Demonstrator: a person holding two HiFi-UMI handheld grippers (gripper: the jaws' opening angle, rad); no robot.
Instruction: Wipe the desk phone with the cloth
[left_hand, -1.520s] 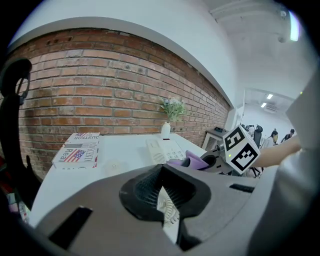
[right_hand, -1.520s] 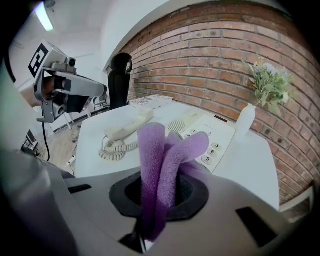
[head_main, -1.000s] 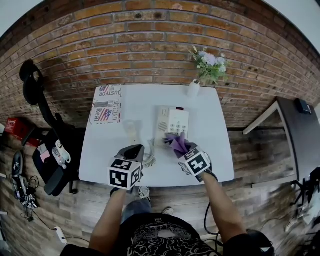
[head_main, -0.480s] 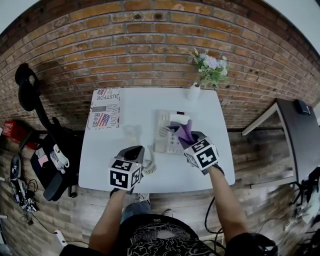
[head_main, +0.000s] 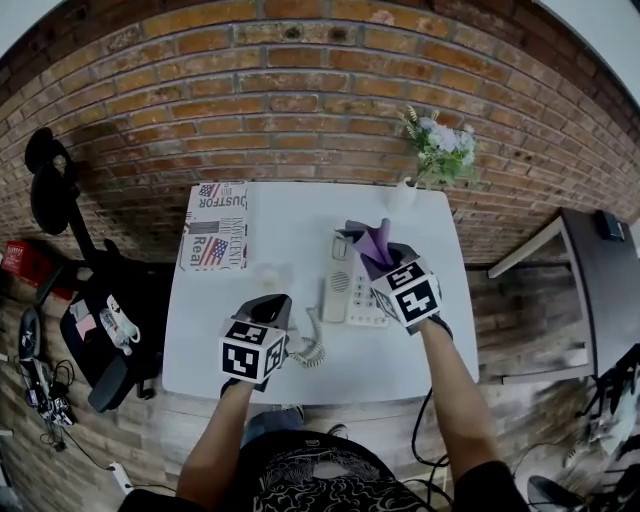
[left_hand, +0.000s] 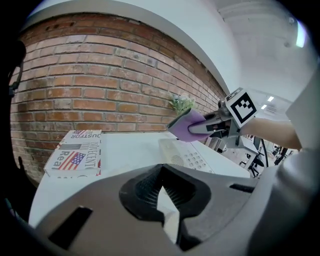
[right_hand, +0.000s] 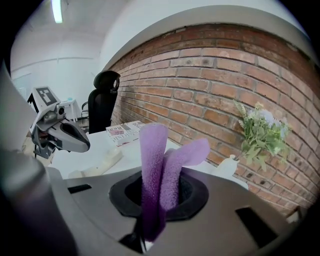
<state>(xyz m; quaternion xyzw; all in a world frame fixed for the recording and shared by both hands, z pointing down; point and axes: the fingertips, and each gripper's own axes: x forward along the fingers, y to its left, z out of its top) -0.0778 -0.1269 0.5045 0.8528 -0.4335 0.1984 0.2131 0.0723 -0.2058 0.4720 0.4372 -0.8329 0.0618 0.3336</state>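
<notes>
The desk phone (head_main: 352, 292) lies flat on the white table (head_main: 290, 235), just right of centre in the head view, keypad up, with its coiled cord (head_main: 312, 352) trailing to lower left. The handset (right_hand: 95, 165) lies off the cradle on the table, left of the phone. The purple cloth (head_main: 372, 240) is clamped in the right gripper (head_main: 380, 256); two folds project past the closed jaws, as the right gripper view confirms (right_hand: 155, 165). The cloth is positioned over the phone's far end; contact cannot be confirmed from any view. The left gripper (head_main: 272, 303) is at lower centre-left, near the cord, jaws closed together with nothing between them. A printed newspaper (head_main: 215, 225) occupies the table's upper left corner. A vase of flowers (head_main: 438, 150) stands at the upper right corner against the brick wall (head_main: 300, 90).
</notes>
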